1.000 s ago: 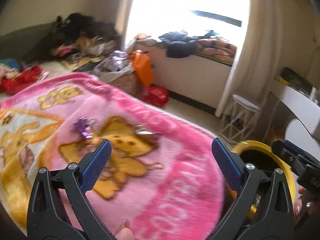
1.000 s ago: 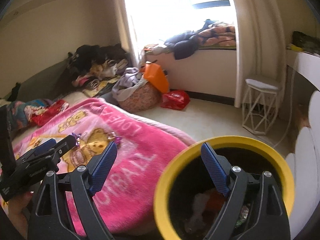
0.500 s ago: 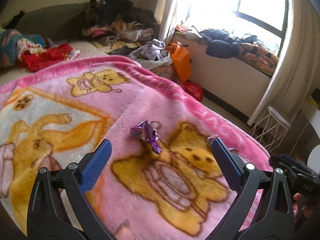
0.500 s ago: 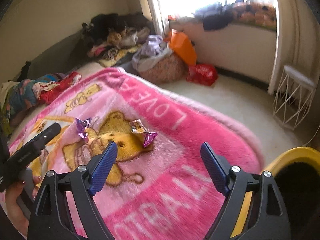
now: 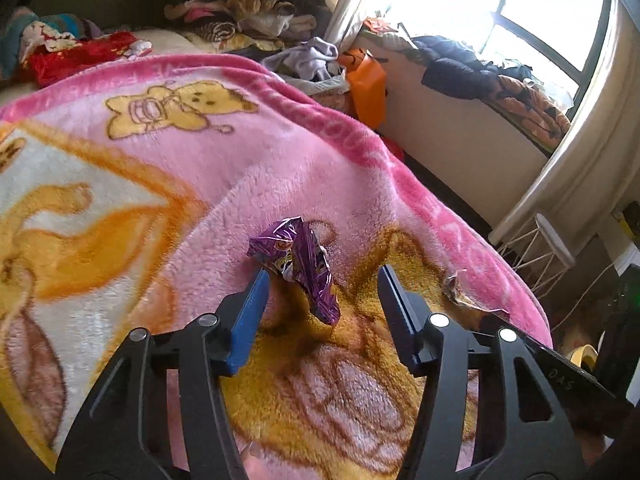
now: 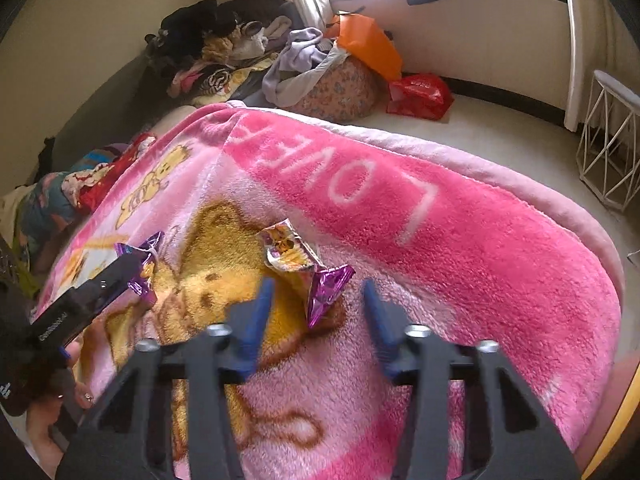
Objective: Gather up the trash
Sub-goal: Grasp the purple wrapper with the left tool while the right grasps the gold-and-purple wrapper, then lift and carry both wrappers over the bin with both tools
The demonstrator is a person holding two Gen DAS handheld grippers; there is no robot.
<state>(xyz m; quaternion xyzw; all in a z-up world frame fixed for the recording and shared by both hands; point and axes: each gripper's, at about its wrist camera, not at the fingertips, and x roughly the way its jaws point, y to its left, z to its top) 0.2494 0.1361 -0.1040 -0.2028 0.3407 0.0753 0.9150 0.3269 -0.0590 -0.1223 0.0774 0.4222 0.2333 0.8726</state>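
A crumpled purple wrapper (image 5: 298, 264) lies on the pink bear blanket (image 5: 280, 160). My left gripper (image 5: 323, 274) straddles the wrapper's lower end with its jaws closing; a gap shows beside the right pad. A second wrapper, gold and purple (image 6: 304, 268), lies further right on the blanket. My right gripper (image 6: 317, 286) hangs over its purple end, its blurred blue fingers (image 6: 260, 308) closing and not pressing on it. In the right wrist view the left gripper (image 6: 80, 304) covers part of the purple wrapper (image 6: 140, 264). The yellow bin's rim (image 6: 616, 428) shows at the lower right.
Piles of clothes (image 5: 240, 4) lie at the far end of the bed. An orange bag (image 6: 368, 44) and a red bag (image 6: 420, 90) sit on the floor by the window wall. A white wire stool (image 6: 612, 152) stands at the right.
Both grippers swung from the yellow bin out over the blanket and came down onto the two wrappers. Their jaws have narrowed. The bin has slid almost out of both views.
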